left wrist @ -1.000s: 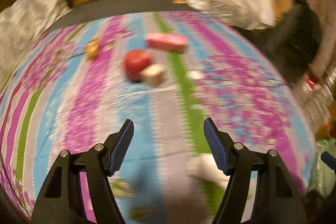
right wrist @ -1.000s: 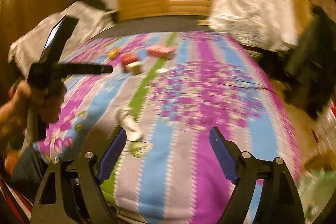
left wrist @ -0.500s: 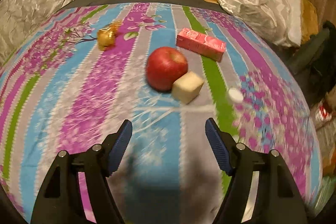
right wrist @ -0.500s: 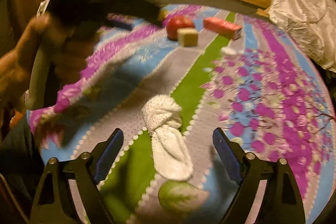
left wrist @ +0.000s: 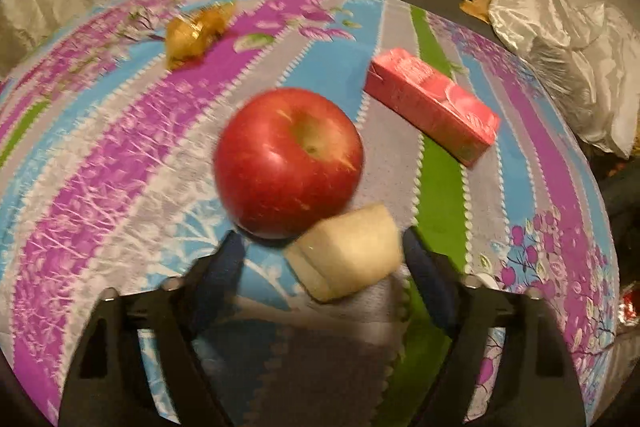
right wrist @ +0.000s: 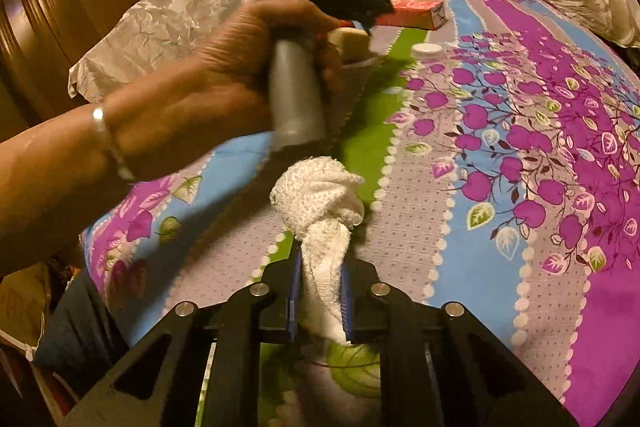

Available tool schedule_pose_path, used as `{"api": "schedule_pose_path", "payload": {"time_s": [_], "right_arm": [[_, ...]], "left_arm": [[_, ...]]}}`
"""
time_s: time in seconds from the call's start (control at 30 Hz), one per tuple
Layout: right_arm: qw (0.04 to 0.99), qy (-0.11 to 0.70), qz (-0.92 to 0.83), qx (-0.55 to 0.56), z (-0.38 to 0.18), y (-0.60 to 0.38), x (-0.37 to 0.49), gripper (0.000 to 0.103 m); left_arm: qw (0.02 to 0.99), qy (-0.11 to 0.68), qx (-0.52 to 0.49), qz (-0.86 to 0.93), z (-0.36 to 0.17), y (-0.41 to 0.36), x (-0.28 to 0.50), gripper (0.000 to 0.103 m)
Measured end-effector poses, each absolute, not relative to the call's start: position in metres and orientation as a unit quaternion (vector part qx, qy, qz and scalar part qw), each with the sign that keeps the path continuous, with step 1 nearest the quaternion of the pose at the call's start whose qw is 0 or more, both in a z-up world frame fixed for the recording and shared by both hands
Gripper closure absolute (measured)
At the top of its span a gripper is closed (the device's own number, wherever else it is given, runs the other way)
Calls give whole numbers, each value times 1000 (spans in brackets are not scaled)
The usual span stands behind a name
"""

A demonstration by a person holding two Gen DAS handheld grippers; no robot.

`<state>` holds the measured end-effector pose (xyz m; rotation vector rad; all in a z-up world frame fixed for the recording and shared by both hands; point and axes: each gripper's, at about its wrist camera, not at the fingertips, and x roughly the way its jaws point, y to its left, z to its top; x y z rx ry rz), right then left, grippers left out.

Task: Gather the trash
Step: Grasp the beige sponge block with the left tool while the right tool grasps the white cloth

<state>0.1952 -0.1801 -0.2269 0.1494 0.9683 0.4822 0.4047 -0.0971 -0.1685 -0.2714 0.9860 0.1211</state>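
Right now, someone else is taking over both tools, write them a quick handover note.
Right tool: shut on the white knotted cloth, low over the bedspread.
Left tool: open, holding nothing, fingers either side of the beige block, which touches the red apple.
On the bedspread: pink carton, gold wrapper, small white cap.
Done: cloth grasped. Left: bin it, then probably the wrapper, cap, carton. No bin in view.

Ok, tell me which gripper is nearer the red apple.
Left. The left gripper is open with the red apple just ahead of its fingertips. The right gripper, shut on the white cloth, sits much farther back.
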Motion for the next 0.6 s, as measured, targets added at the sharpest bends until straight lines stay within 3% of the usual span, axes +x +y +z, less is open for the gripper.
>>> {"api": "schedule_pose_path", "payload": {"time_s": [0.07, 0.17, 0.3, 0.6], "right_arm": [[857, 455, 233, 69, -221, -178, 193, 86], [861, 447, 233, 68, -211, -177, 188, 87], [870, 430, 226, 81, -191, -188, 170, 88], [890, 407, 173, 112, -151, -226, 118, 88]], "left_arm": [[872, 469, -137, 33, -167, -97, 399, 55], [874, 469, -130, 9, -162, -90, 384, 61], [870, 472, -143, -16, -152, -65, 345, 64], [889, 443, -61, -95, -103, -51, 235, 65]]}}
